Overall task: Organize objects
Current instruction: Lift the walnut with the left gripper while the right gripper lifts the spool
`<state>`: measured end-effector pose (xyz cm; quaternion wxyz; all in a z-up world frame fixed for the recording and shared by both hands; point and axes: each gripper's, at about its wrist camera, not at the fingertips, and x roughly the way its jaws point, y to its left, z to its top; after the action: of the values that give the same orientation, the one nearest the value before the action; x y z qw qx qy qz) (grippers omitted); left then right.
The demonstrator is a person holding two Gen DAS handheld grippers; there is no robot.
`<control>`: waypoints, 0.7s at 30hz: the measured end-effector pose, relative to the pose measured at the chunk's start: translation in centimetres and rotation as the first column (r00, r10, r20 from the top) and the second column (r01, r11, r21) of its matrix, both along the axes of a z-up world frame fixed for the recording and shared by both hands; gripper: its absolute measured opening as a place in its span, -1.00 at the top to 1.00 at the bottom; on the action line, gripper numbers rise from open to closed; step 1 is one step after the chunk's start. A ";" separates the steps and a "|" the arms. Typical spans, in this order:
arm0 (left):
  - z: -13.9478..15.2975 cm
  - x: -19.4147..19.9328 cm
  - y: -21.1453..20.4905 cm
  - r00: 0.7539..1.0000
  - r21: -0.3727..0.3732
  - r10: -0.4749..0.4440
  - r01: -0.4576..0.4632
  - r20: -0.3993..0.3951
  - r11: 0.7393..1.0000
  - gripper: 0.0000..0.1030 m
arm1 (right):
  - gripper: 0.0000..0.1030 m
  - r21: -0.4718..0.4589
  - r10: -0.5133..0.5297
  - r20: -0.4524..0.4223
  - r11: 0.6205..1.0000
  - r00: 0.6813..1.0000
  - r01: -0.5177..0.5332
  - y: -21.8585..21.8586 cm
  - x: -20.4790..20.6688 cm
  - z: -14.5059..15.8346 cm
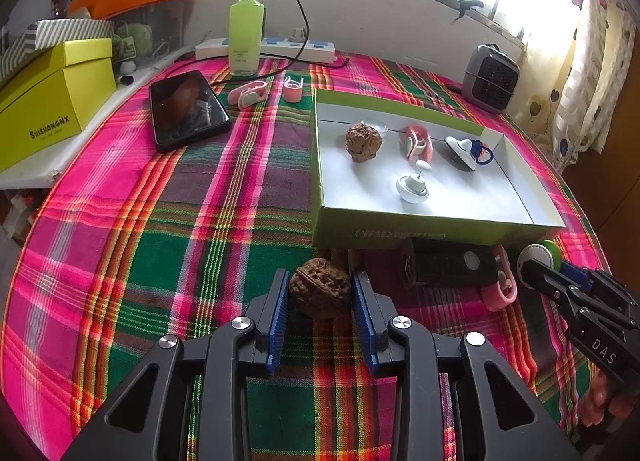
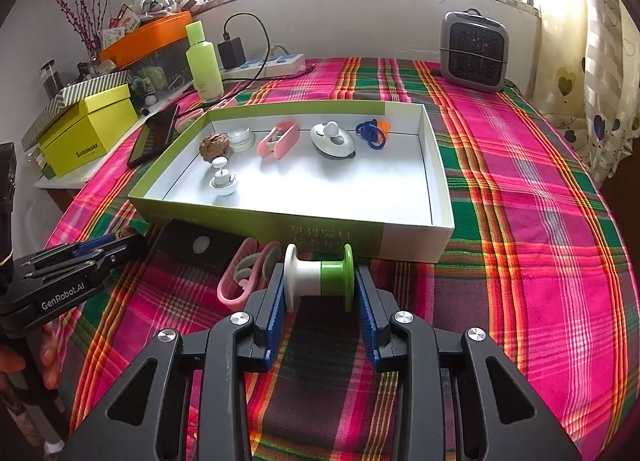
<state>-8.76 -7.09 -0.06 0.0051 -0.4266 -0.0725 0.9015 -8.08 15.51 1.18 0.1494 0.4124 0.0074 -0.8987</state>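
Blue-padded fingers of the left gripper (image 1: 320, 293) clamp a brown walnut (image 1: 320, 287) on the plaid cloth (image 1: 160, 221), just before the green-sided box (image 1: 400, 235). Beside it, the right gripper (image 2: 319, 281) has its fingers pressed against both flanges of a white-and-green spool (image 2: 319, 275), near the box's front wall.

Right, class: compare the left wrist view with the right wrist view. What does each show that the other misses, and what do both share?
Left wrist only: the walnut seen whole, clamped in the left gripper. Right wrist only: the black charger, and the spool seen side-on, clamped in the right gripper. Both: the box, the boxed walnut, the green bottle and the heater.
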 end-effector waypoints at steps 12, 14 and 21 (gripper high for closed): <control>0.8 1.3 0.3 1.000 -0.008 -0.016 0.016 -0.022 1.000 0.43 | 0.35 -0.003 0.003 -0.013 1.000 1.000 -0.003 -0.2 0.7 0.5; 1.0 1.4 0.4 1.000 -0.008 -0.020 0.020 -0.024 1.000 0.43 | 0.35 -0.005 0.003 -0.016 1.000 1.000 -0.003 -0.2 0.8 0.6; 1.8 1.9 0.9 0.998 -0.009 -0.040 0.040 -0.041 0.999 0.43 | 0.35 -0.009 0.002 -0.032 1.000 0.999 -0.002 -0.1 1.2 1.2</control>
<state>-6.91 -6.17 1.71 0.0231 -0.4094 -0.0601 0.9101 -6.85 15.41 2.40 0.1519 0.3971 0.0064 -0.9051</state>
